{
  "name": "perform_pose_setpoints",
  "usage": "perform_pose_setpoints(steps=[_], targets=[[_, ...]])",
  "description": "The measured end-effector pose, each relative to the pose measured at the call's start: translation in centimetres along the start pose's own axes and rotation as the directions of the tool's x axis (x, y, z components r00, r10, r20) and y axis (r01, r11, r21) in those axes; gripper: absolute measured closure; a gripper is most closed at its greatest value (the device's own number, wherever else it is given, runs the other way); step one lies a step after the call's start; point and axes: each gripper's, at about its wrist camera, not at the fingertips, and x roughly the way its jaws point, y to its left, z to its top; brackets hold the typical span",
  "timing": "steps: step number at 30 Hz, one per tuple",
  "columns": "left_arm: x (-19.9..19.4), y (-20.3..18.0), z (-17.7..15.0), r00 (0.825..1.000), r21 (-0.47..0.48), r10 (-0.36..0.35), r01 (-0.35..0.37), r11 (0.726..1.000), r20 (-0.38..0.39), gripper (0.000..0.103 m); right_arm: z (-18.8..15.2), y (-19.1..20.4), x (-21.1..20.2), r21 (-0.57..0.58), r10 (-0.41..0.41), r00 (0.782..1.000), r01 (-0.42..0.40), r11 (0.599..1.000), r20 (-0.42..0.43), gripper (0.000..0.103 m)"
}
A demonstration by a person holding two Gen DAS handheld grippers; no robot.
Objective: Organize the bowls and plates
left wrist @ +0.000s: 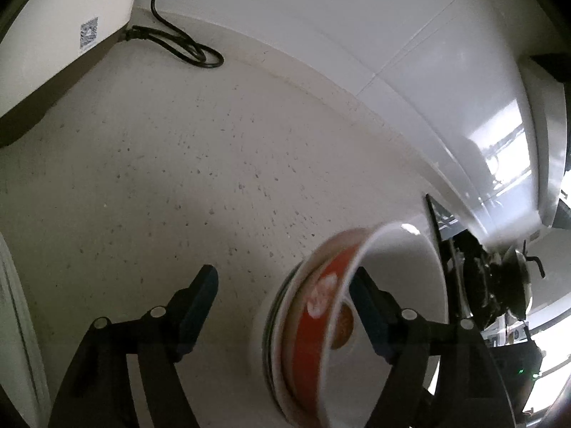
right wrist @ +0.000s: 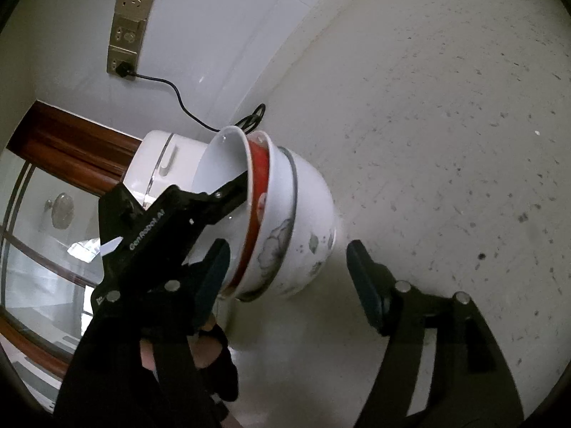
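A nested stack of bowls stands on the speckled counter: a large white bowl with a grey floral pattern [right wrist: 307, 214] at the bottom, an orange-red bowl [right wrist: 258, 178] in it and a plain white bowl [right wrist: 221, 164] on top. In the left wrist view the orange-red bowl [left wrist: 314, 317] and the white inner bowl [left wrist: 399, 285] sit between my fingers. My left gripper [left wrist: 285, 296] is open, its right finger inside the top bowl. My right gripper [right wrist: 285, 267] is open, its jaws on either side of the stack's lower part. The left gripper's body [right wrist: 160, 228] shows reaching into the bowls.
A white appliance [right wrist: 160, 164] stands behind the stack, its black cable [right wrist: 178, 96] plugged into a wall socket [right wrist: 125, 35]. A white box [left wrist: 53, 35] and coiled cable [left wrist: 185, 46] lie far left on the counter [left wrist: 178, 178]. A dark stove with a pot [left wrist: 499, 278] is at right.
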Motion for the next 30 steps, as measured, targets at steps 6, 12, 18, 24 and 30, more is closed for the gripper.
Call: perform_pose_setpoints(steps=[6, 12, 18, 24, 30], targets=[[-0.5, 0.4, -2.0, 0.997, -0.014, -0.072, 0.072, 0.997, 0.018, 0.049, -0.6, 0.7, 0.3, 0.005, 0.001, 1.000, -0.001, 1.000, 0.025, 0.035], [-2.4, 0.8, -4.3, 0.997, 0.010, -0.064, 0.063, 0.998, 0.048, 0.052, -1.7, 0.3, -0.7, 0.026, 0.043, 0.999, -0.044, 0.999, 0.028, 0.036], [-5.2, 0.8, -5.4, 0.993, 0.020, -0.064, 0.062, 0.998, 0.102, 0.051, -2.5, 2.0, -1.3, -0.020, 0.052, 0.998, -0.051, 0.998, 0.026, 0.035], [-8.2, 1.0, -5.3, 0.984, 0.008, -0.063, 0.063, 0.998, 0.166, 0.051, -3.0, 4.9, -0.8, -0.075, 0.071, 0.997, -0.069, 0.995, 0.021, 0.035], [-12.0, 3.0, -5.5, 0.973, -0.013, -0.054, 0.058, 0.998, 0.224, 0.050, -3.9, 8.0, 0.3, -0.129, 0.098, 0.995, -0.099, 0.987, -0.011, 0.035]])
